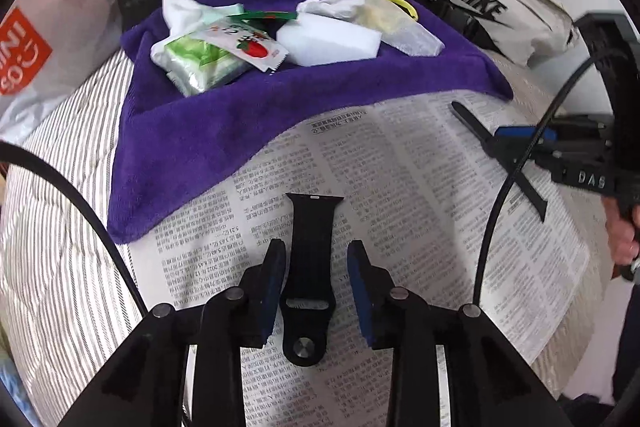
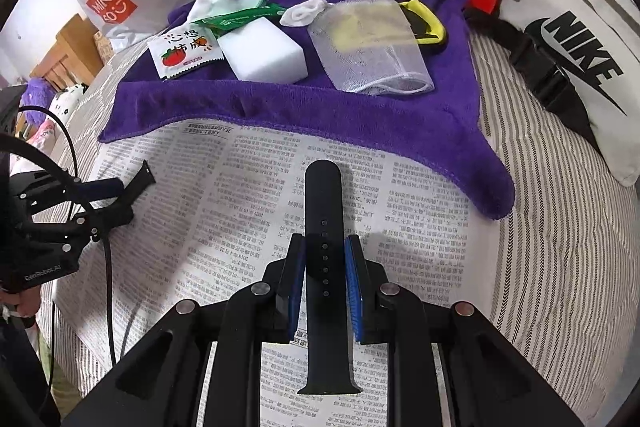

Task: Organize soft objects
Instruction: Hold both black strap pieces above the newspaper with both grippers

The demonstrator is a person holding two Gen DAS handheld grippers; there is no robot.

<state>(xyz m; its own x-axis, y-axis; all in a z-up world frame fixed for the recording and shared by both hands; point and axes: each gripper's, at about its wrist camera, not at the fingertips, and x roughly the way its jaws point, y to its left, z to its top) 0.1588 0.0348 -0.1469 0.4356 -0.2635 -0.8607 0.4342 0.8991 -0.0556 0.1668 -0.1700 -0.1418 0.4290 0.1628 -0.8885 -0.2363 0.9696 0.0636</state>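
Black buckle strap (image 1: 308, 275) between released left gripper (image 1: 316, 259) jaws, holed strap (image 2: 324, 267) grasped by right gripper (image 2: 325, 255), newspaper (image 2: 224, 195) beneath.

A black perforated silicone watch strap (image 2: 323, 267) lies on a printed newspaper (image 2: 224, 211), flanked closely by the right gripper (image 2: 325, 283) and its blue-padded fingers (image 2: 353, 291). Beyond, a purple fleece towel (image 2: 360, 123) carries a white foam block (image 2: 262, 53) and a mesh pouch (image 2: 372, 47).
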